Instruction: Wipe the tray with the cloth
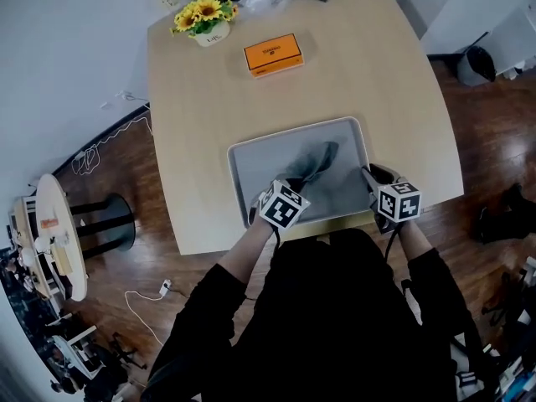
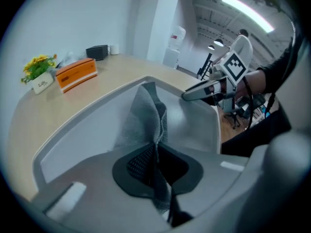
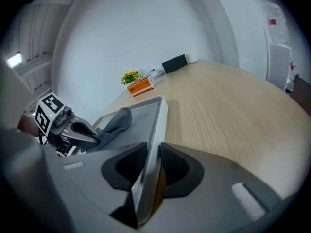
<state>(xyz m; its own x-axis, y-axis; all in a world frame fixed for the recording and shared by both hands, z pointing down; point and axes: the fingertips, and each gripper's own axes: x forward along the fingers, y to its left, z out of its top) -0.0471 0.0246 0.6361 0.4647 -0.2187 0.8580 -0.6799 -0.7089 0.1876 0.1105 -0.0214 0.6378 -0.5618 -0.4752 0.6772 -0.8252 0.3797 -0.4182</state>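
Two grippers are at work here, one in each of my hands, both at the near side of the grey tray (image 1: 295, 129), which lies flat on the pale wooden table (image 1: 377, 82) close to the edge in front of me. My left gripper (image 2: 156, 161) has its fingers pressed together on one end of the grey cloth (image 1: 319, 161), and a fold of the fabric runs straight up between the dark pads. From that pinch the cloth trails away over the tray floor towards the far right, bunched and creased, and rests near the middle of the tray. My right gripper (image 3: 154, 166) sits at the tray's near right corner, its fingers set on either side of the raised rim, one pad inside the tray and one outside, clamping the rim between them. Both grippers point downward at a slant. Farther back on the table an orange box (image 1: 273, 54) lies well apart from the tray, and beyond it, near the far left corner, a small white pot of sunflowers (image 1: 205, 15) stands upright.
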